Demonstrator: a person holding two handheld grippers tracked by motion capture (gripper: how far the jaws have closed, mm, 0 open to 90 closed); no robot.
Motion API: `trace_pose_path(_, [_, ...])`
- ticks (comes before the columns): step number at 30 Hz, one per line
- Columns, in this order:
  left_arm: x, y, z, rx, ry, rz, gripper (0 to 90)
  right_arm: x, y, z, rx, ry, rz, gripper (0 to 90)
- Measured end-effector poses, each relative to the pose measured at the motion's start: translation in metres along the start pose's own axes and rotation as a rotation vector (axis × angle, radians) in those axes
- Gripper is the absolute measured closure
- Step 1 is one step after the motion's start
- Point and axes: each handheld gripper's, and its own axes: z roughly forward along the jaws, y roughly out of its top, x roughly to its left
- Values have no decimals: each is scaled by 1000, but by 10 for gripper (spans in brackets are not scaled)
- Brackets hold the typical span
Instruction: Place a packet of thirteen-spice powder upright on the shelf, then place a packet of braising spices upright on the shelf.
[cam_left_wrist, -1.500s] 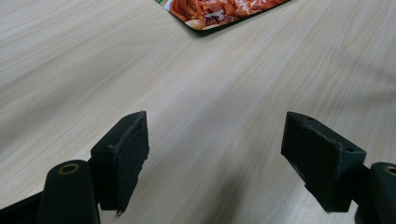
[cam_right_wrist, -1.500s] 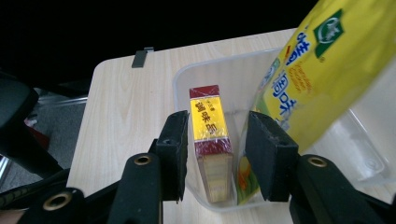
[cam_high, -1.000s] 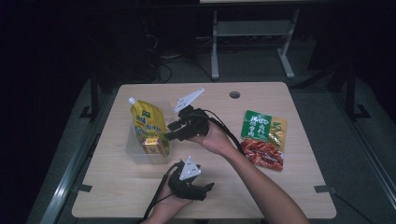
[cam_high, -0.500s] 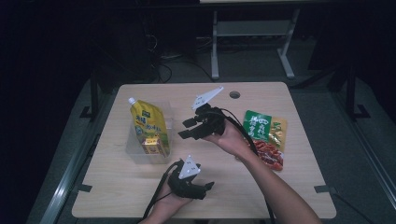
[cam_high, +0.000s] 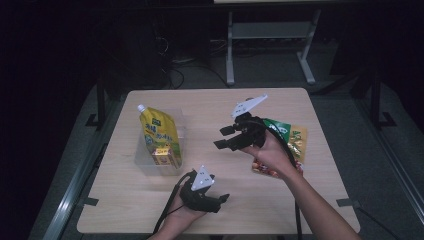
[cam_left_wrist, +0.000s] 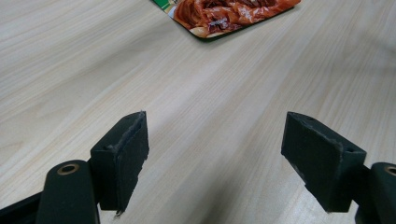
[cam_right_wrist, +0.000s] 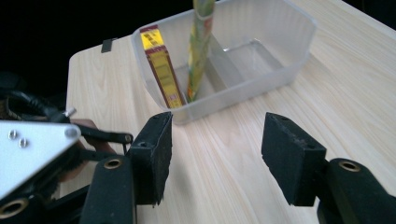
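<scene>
Pale wooden tabletop (cam_high: 150, 210) with rounded corners and fine straight grain, brightly lit from above. Small round hole (cam_high: 248, 101) near the far edge. Grey metal frame rails (cam_high: 75, 180) down the left side, dark brackets at the corners. Grey carpeted floor (cam_high: 380, 165) around it, dim. Beyond the far edge, a light grey metal stand (cam_high: 270, 55) with two splayed legs and a low crossbar. Tangle of black cables (cam_high: 175, 70) on the floor to its left. Blackness behind.
</scene>
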Motion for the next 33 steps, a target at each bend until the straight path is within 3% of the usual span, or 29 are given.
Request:
trace_pose_path(7, [2, 0, 0, 1, -1, 16, 226, -6, -18, -17, -4, -35, 30, 411])
trace_pose_path(18, [1, 1, 1, -4, -2, 0, 226, -17, -41, -27, 23, -62, 88, 393])
trace_pose_path(33, [3, 9, 6, 6, -13, 14, 234, -30, -70, -49, 9, -138, 173, 377])
